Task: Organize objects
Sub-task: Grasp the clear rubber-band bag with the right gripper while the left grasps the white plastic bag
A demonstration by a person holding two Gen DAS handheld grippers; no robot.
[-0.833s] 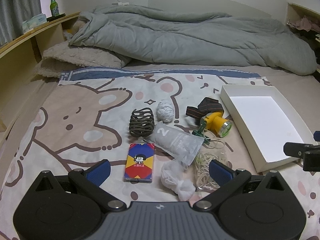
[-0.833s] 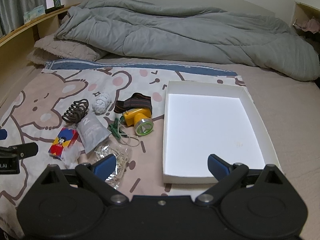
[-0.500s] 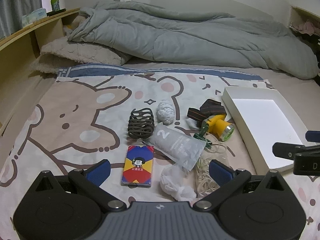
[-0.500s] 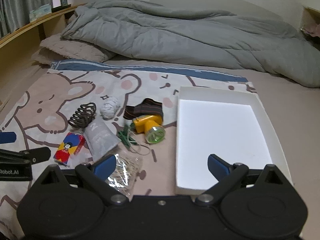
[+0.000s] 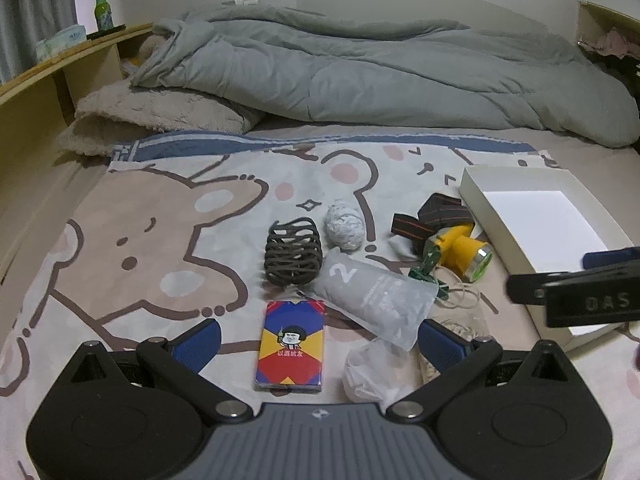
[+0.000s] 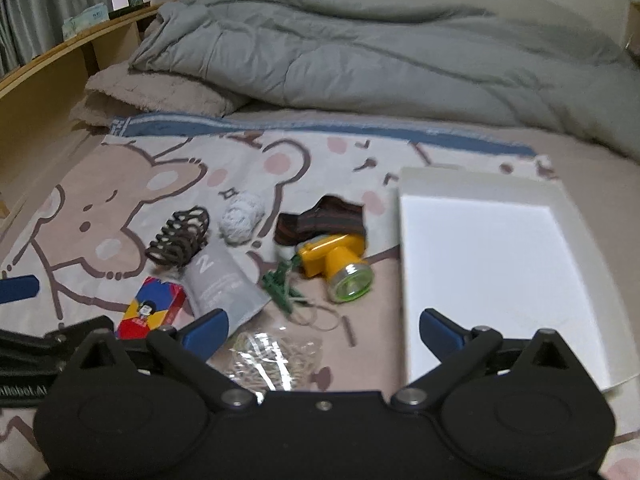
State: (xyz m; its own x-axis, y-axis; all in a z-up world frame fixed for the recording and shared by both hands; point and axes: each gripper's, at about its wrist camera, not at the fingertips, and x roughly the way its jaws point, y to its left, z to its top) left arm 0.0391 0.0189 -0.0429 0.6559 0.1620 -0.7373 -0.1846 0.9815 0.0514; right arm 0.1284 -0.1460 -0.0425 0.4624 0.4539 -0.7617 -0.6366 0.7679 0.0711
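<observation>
A pile of small objects lies on the bear-print blanket: a colourful card box [image 5: 290,346], a grey pouch marked 2 [image 5: 372,296], a dark hair claw [image 5: 293,256], a white ball [image 5: 345,229], a yellow headlamp [image 5: 460,252] with its strap, a green clip [image 5: 426,270], a bag of rubber bands [image 6: 276,356] and crumpled white plastic [image 5: 372,372]. An empty white tray [image 6: 492,264] sits right of the pile. My left gripper [image 5: 319,342] hovers open above the card box. My right gripper [image 6: 322,326] hovers open above the rubber bands.
A rumpled grey duvet [image 5: 360,76] and a beige pillow [image 5: 160,116] fill the back of the bed. A wooden shelf [image 5: 52,76] with a green bottle [image 5: 102,8] runs along the left. The blanket's left half [image 5: 140,240] carries no objects.
My right gripper has swung left from the tray toward the pile, and its view is blurred. My left gripper has edged slightly forward over the card box. No object has moved.
</observation>
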